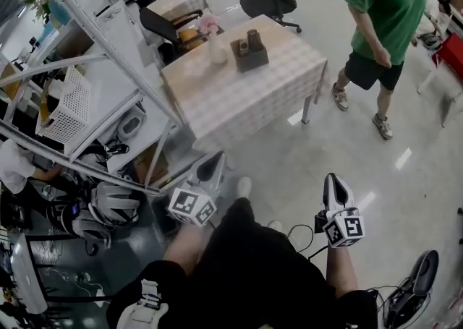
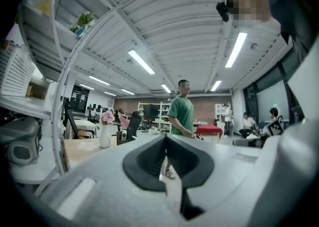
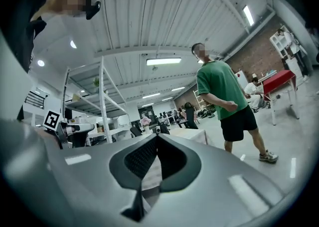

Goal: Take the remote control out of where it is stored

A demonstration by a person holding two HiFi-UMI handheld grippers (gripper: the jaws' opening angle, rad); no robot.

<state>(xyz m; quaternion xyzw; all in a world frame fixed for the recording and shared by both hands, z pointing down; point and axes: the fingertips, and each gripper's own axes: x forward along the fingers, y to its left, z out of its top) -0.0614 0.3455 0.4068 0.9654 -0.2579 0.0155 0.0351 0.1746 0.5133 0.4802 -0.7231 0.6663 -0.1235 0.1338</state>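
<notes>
Below, left gripper (image 1: 214, 158) and right gripper (image 1: 333, 179), both clenched and empty, well apart from table (image 1: 253, 96) bearing holder (image 1: 249, 54) and vase (image 1: 215, 49).

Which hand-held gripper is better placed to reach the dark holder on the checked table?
Probably the left. The left hand-held gripper sits close to the near corner of the table, roughly in line with the dark holder. The right hand-held gripper is over bare floor, further aside. Both are shut and empty.

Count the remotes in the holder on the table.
2, both upright in the dark holder: the left remote and the right remote. Others may be hidden inside.
</notes>
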